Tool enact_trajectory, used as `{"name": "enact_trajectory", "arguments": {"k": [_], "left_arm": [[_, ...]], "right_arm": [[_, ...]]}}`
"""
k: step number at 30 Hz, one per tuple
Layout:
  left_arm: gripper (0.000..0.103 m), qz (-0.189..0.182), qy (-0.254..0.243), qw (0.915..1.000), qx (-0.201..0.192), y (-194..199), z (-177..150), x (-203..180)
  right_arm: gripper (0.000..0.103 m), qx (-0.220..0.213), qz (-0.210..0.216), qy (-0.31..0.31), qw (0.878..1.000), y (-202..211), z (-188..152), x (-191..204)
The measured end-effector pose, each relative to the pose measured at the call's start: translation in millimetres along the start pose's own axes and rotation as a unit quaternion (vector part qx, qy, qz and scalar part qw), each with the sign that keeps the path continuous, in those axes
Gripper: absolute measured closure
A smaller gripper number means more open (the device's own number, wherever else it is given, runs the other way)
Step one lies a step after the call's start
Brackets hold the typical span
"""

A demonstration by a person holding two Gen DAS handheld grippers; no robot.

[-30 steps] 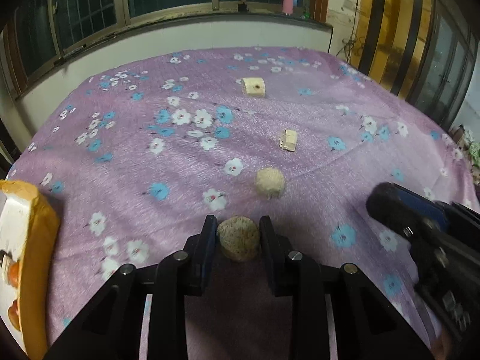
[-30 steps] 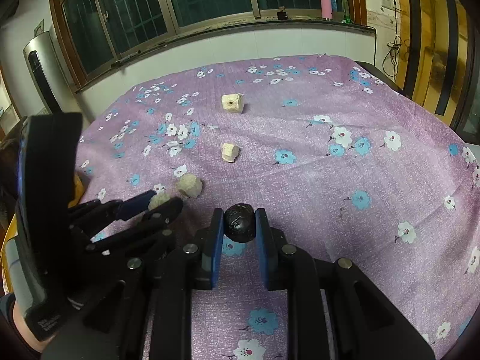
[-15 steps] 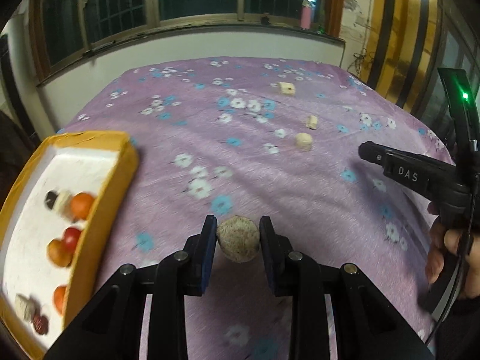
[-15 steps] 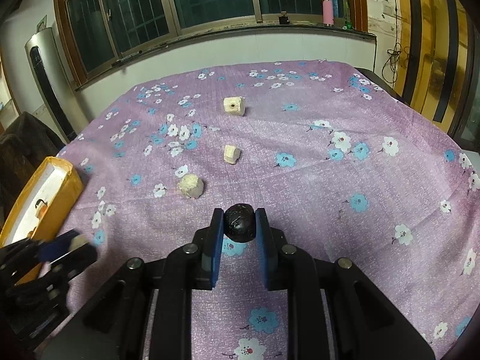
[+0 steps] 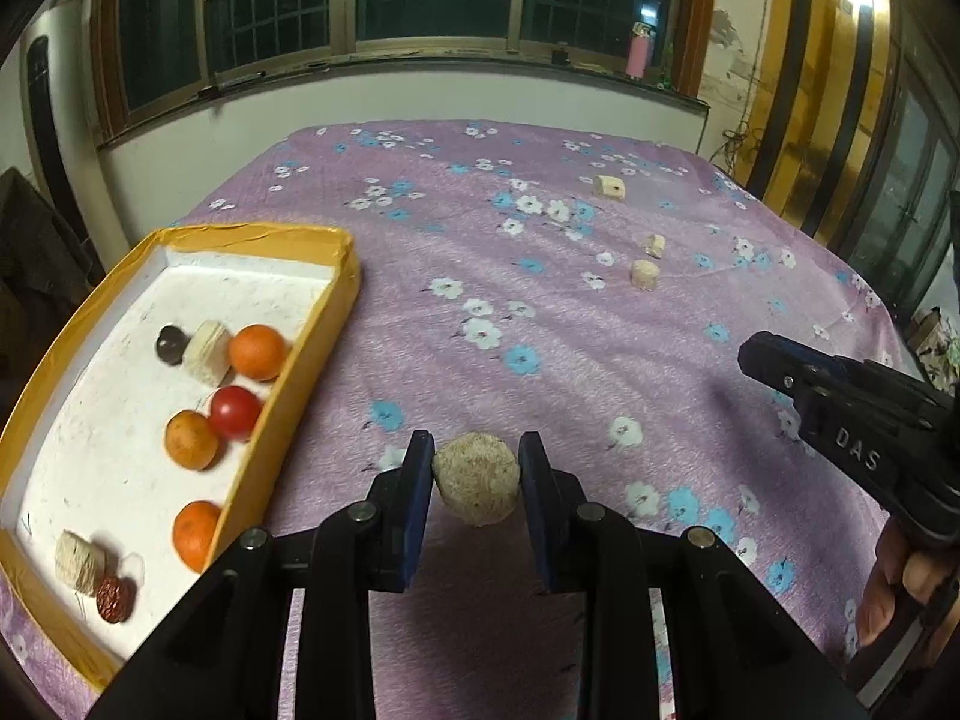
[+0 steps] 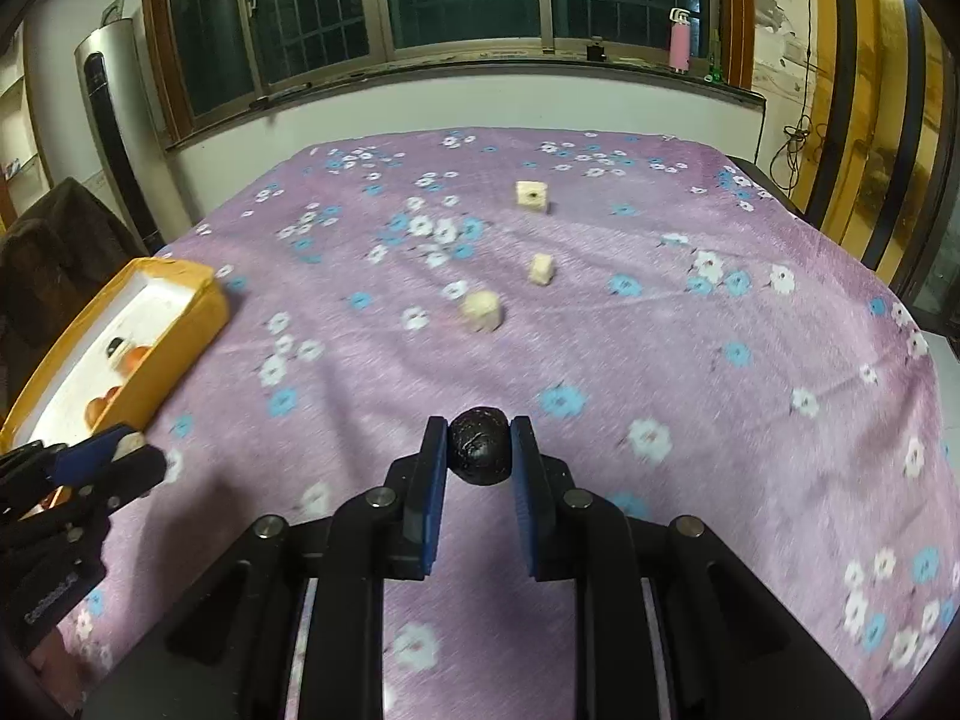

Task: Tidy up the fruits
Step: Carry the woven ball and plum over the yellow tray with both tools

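Fruits mid-carry – one piece pinched in each gripper, both heading for the box

The left gripper (image 5: 477, 483) is clamped on a rough beige round chunk (image 5: 477, 486), hanging above the purple floral cloth (image 5: 540, 360) just right of the yellow-walled white tray (image 5: 282, 420). The right gripper (image 6: 479, 450) is pinching a wrinkly black ball-shaped fruit (image 6: 480, 447) further out over the cloth. Looks like the transport step to me – next the left needs to swing over the tray wall and let go onto a bare patch, clear of the oranges (image 5: 258, 351) and the red tomato-looking one (image 5: 235, 412) already inside. Three pale chunks (image 5: 643, 273) sit on the cloth well apart from the tray, so there's more to fetch.
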State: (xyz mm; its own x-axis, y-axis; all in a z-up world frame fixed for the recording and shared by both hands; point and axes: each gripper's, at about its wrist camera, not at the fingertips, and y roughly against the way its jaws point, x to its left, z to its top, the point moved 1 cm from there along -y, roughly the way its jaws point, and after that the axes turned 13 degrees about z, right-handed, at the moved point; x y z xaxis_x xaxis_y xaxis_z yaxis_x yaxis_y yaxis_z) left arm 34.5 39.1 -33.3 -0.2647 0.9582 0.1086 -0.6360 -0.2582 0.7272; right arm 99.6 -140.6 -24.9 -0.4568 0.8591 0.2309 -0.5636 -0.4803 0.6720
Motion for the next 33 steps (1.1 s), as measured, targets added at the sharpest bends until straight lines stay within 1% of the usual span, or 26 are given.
{"name": "enact_trajectory", "arguments": {"k": [8, 16, 24, 33], "left_arm": [[0.075, 0.009, 0.019, 0.9998, 0.003, 1.5, -6.2, 23.2], [0.075, 0.022, 0.031, 0.9993, 0.000, 5.8, -5.8, 37.4], [0.075, 0.034, 0.035, 0.9988, -0.005, 12.2, -5.0, 43.6], [0.075, 0.055, 0.050, 0.9972, -0.005, 16.4, -5.6, 64.2]], "right_arm": [[0.081, 0.001, 0.008, 0.022, 1.000, 3.4, -5.8, 38.9], [0.081, 0.001, 0.029, 0.043, 0.999, 0.3, -8.0, 71.5], [0.081, -0.005, 0.043, 0.056, 0.997, 5.1, -6.8, 85.0], [0.081, -0.008, 0.057, 0.064, 0.996, 4.8, -6.1, 95.1]]}}
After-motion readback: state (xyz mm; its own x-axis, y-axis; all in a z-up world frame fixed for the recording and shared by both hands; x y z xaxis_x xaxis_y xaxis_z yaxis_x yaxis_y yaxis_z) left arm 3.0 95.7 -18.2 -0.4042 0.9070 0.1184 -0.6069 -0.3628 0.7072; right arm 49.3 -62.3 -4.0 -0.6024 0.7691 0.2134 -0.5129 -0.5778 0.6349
